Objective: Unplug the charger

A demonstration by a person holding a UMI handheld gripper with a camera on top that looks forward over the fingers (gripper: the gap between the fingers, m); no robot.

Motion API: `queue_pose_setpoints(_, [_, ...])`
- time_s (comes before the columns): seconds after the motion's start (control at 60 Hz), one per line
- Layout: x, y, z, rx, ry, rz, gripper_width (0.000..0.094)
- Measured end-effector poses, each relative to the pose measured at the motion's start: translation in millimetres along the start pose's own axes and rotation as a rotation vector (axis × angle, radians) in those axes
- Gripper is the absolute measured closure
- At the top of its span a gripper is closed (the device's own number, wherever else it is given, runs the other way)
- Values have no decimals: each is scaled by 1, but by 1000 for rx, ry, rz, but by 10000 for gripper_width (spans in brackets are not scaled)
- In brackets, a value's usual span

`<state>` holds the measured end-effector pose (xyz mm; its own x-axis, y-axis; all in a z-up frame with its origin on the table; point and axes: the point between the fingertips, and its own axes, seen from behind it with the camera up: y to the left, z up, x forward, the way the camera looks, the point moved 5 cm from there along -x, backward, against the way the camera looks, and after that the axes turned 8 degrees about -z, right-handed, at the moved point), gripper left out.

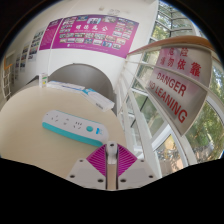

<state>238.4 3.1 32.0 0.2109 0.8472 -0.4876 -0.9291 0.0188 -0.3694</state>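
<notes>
The two-finger gripper [112,176] sits low over a pale cream, smooth-topped table [30,135], its fingers drawn together so that the two magenta pads [99,160] nearly meet at the tips with nothing between them. The pads carry a printed triangle pattern in pink and darker purple, and grey metal finger brackets frame them on either side.

Just ahead of the fingertips, and slightly to their left, lies a long white plastic power strip [72,124] with a turquoise stripe along its side. It rests flat on the table, running diagonally, with its top face showing a row of small dark socket openings. At the end nearer the gripper a small white block stands on the strip, and it may be the plugged-in charger [93,130], though its shape is too small to make out clearly. The fingers are near it but apart from it.

Beyond the strip the table edge curves away. Farther back stands a white wall with a magenta-bordered poster board [88,33] covered in small panels. To the right hangs a translucent banner with red lettering reading DANGER and CLEANING [172,90], before glass panes showing green foliage.
</notes>
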Motion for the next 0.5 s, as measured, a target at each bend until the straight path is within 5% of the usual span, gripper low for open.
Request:
queue_pose_setpoints(0.117, [0, 4, -1, 6, -7, 16, 782])
queue_pose_setpoints(0.333, [-30, 12, 12, 106, 19, 143, 286])
queue_pose_setpoints(0.467, [-69, 9, 27, 166, 32, 163, 61])
queue_pose_setpoints(0.5, [-82, 9, 32, 182, 39, 165, 88])
